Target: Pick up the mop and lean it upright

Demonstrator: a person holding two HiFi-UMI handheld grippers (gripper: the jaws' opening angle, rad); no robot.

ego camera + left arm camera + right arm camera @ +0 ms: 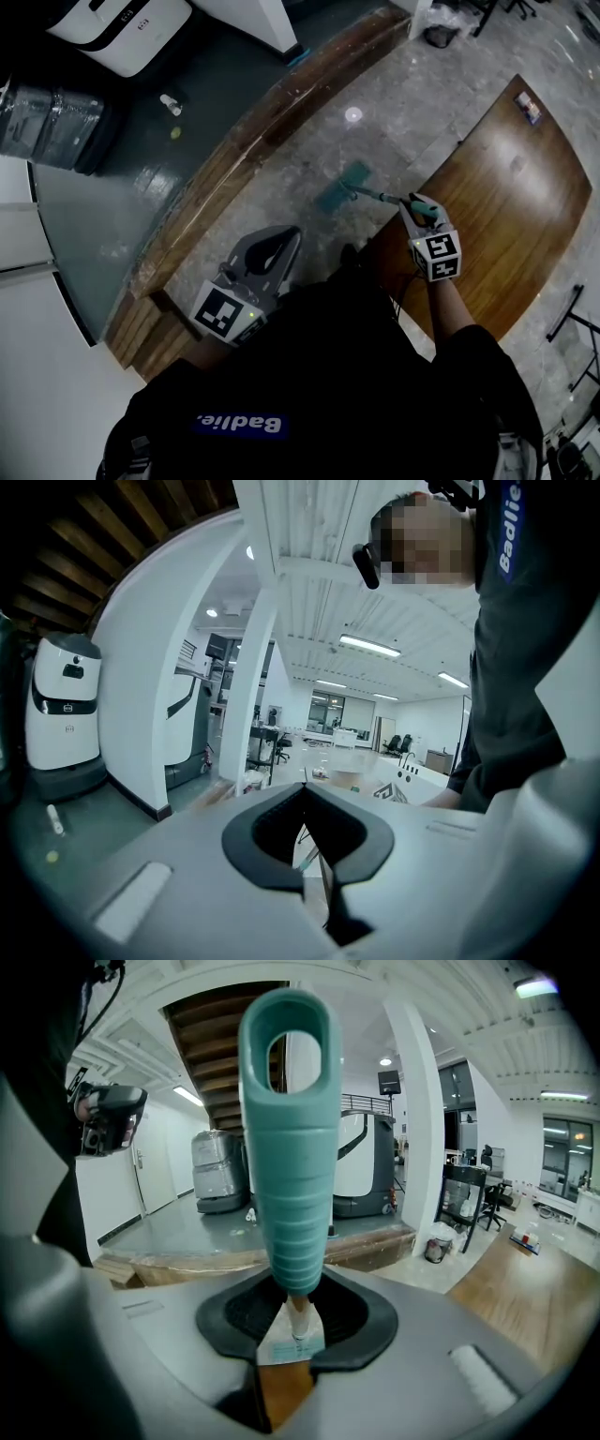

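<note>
Mop (349, 187) is picked up only in part; the leaning is not yet done. At the left, the left hand-held gripper (270, 253) hangs idle, its jaws together on nothing. In the middle, the teal mop head (339, 184) sits on or just over the stone floor (281, 178), and the shaft slants up to the right. There the right hand-held gripper (422, 208) is clamped on the shaft just below the teal handle grip (286, 1129). Still to do, I judge: stand it upright and rest it against a support.
</note>
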